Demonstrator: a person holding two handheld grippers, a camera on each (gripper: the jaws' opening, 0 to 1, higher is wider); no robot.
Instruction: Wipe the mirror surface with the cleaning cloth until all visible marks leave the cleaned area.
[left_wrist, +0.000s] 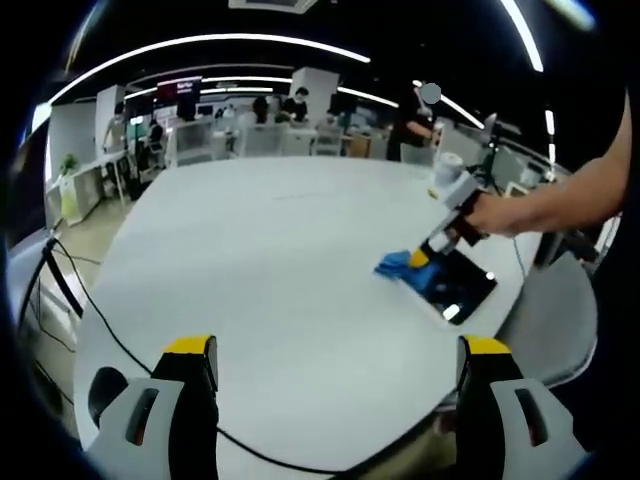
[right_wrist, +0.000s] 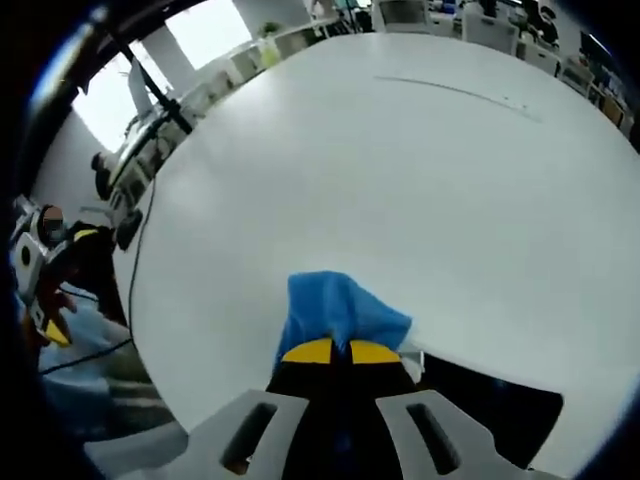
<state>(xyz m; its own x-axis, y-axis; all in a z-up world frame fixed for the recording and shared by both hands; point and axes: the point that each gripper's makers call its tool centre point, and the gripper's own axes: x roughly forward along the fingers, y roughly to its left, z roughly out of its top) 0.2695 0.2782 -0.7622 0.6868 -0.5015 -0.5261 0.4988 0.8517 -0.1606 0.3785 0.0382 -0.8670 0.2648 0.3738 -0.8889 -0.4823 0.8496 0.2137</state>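
Observation:
A dark rectangular mirror (left_wrist: 458, 287) lies flat near the right edge of the white table (left_wrist: 290, 260). On its far corner rests a blue cleaning cloth (left_wrist: 397, 264), pinched by my right gripper (left_wrist: 428, 252), which a hand holds from the right. In the right gripper view the yellow-tipped jaws (right_wrist: 340, 351) are shut on the blue cloth (right_wrist: 335, 309), pressed down on the mirror (right_wrist: 500, 405). My left gripper (left_wrist: 338, 350) hangs open over the near part of the table, nothing between its fingers, well away from the mirror.
A black cable (left_wrist: 110, 335) runs across the table's near left edge. A grey chair (left_wrist: 555, 315) stands beside the mirror's side of the table. Desks, chairs and people fill the office behind. A person's arm (left_wrist: 560, 200) reaches in from the right.

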